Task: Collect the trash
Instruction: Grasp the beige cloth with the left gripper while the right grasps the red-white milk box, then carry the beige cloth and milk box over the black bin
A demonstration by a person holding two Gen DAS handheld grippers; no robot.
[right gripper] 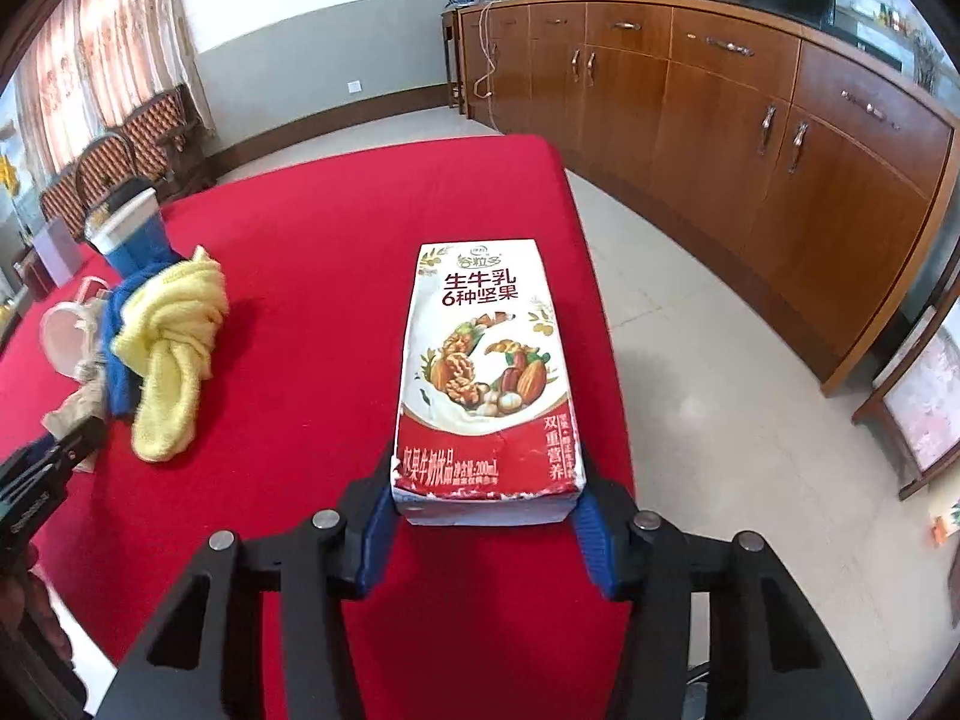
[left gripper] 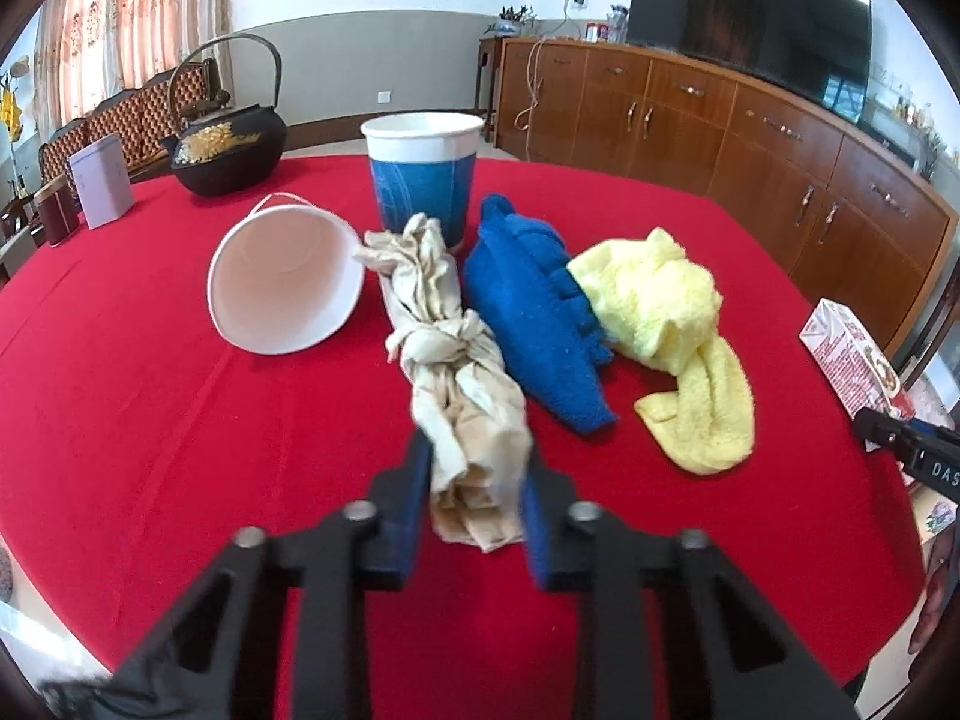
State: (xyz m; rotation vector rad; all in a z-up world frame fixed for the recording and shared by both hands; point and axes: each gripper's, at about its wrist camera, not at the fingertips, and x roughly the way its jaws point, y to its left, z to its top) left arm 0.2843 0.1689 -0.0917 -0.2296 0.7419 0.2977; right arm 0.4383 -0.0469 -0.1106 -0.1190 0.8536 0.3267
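My left gripper (left gripper: 477, 480) is shut on the near end of a knotted beige rag (left gripper: 453, 372) that lies on the red tablecloth (left gripper: 150, 420). Beside the rag lie a blue cloth (left gripper: 534, 312) and a yellow cloth (left gripper: 672, 324). A white paper cup (left gripper: 285, 279) lies tipped on its side to the left; a blue paper cup (left gripper: 423, 171) stands upright behind. My right gripper (right gripper: 486, 498) is shut on the near end of a red-and-white milk carton (right gripper: 486, 372), close to the table's right edge. The carton also shows in the left wrist view (left gripper: 852, 354).
A black iron teapot (left gripper: 225, 144), a white box (left gripper: 102, 180) and a dark tin (left gripper: 55, 213) stand at the table's far left. A long wooden cabinet (right gripper: 750, 114) with a TV (left gripper: 750, 24) runs along the right wall. Chairs (right gripper: 120, 162) stand beyond the table.
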